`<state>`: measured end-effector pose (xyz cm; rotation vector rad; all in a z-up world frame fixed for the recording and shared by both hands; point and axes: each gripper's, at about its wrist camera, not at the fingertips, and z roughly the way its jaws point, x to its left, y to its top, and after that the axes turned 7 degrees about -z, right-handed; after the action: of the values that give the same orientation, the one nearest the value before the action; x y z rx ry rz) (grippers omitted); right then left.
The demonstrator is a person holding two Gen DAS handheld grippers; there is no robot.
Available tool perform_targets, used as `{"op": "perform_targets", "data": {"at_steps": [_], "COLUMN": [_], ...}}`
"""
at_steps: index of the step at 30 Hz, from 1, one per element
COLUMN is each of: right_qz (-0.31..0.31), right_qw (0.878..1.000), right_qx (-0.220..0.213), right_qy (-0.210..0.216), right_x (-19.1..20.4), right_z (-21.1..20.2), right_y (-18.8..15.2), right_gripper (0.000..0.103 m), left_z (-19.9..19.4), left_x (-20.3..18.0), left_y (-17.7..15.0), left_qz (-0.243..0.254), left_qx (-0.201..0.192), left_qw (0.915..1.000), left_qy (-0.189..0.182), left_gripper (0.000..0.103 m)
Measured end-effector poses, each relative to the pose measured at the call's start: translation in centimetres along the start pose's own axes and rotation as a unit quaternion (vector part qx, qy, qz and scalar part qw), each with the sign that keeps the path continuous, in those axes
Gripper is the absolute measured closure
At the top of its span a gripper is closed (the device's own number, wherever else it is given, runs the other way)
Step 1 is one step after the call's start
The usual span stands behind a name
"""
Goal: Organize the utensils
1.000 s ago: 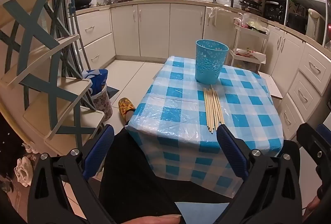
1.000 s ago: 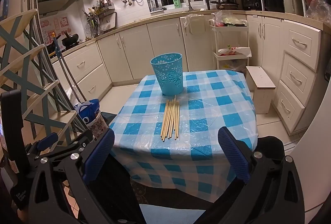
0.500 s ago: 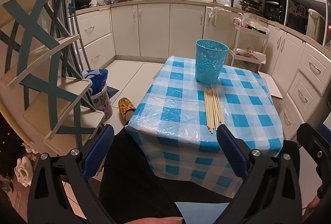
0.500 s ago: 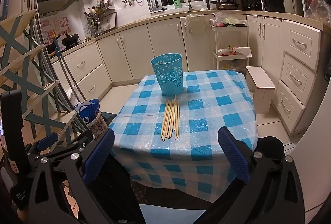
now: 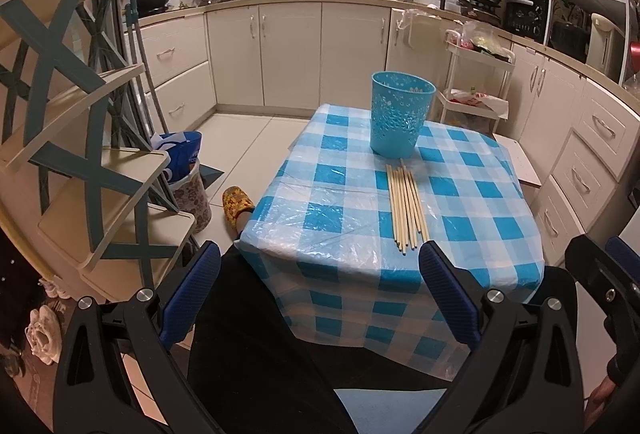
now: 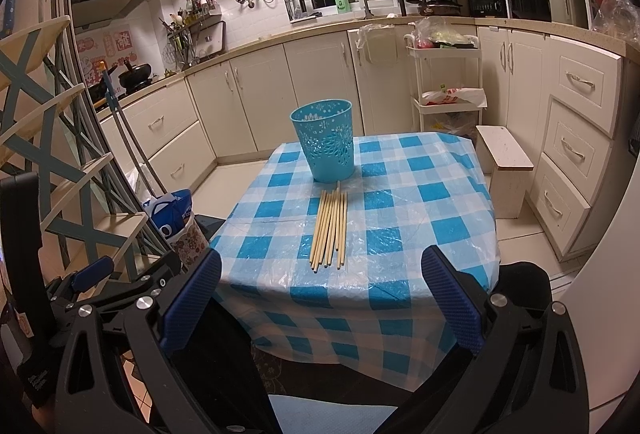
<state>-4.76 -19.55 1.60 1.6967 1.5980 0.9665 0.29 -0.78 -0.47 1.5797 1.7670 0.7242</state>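
The bench (image 6: 420,201) under its blue checked cloth has open cloth along the right edge and the left edge, room enough for a claw to come in from either side. Down the middle lies a bundle of chopsticks (image 6: 330,228), running from near the front edge toward the far edge. Their far tips end just in front of the blue cup (image 6: 325,143), which stands upright near the far edge and blocks a straight pass over the centre there. Off the left edge, a slatted shelf rack (image 5: 80,153) stands close and crowds that side. Off the right edge sits a low white stool (image 6: 505,165), with cabinet drawers (image 6: 576,153) behind it.
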Motion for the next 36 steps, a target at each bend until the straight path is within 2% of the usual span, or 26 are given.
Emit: {"op": "perform_targets", "data": {"at_steps": [8,13,17,25,26,27,28,30,33,36], "right_qz": [0.006,0.004,0.0,-0.021,-0.022,-0.022,-0.022,-0.022,-0.028,-0.037], "right_qw": [1.0,1.0,0.999,0.997,0.996,0.996,0.995,0.992,0.99,0.988], "right_qx": [0.017,0.017,0.027,0.075,0.08,0.09,0.098,0.12,0.138,0.148], "right_qy": [-0.001,-0.009,-0.019,-0.021,-0.021,-0.016,-0.013,-0.003,0.006,0.011], "right_x": [-0.7,-1.4,-2.4,-3.9,-4.0,-4.3,-4.4,-4.8,-4.7,-4.4], "right_z": [1.9,3.9,7.2,16.7,18.0,19.7,20.7,23.8,27.2,29.9], "right_y": [-0.6,-0.4,0.1,1.0,1.2,1.4,1.5,1.8,2.1,2.4], "right_gripper": [0.007,0.007,0.007,0.008,0.013,0.024,0.029,0.048,0.063,0.07], "left_z": [1.6,4.0,6.6,12.3,13.0,13.7,14.4,15.8,17.8,19.8], "left_x": [-0.2,0.3,0.6,-0.1,-0.2,-0.2,-0.3,-0.4,-0.6,-0.7], "left_y": [-0.4,-0.1,0.4,2.0,2.3,2.5,2.8,3.2,3.8,4.1], "left_qz": [0.006,-0.007,-0.011,-0.005,-0.006,-0.008,-0.01,-0.013,-0.015,-0.016], "left_qx": [0.018,0.04,0.054,0.082,0.086,0.09,0.094,0.101,0.111,0.121], "left_qw": [0.9998,0.9992,0.9985,0.9966,0.9962,0.9959,0.9955,0.9948,0.9936,0.9925], "left_qy": [-0.009,-0.003,0.002,0.002,0.001,0.001,0.002,0.002,0.006,0.009], "left_gripper": [0.008,0.008,0.008,0.008,0.008,0.008,0.008,0.008,0.008,0.008]}}
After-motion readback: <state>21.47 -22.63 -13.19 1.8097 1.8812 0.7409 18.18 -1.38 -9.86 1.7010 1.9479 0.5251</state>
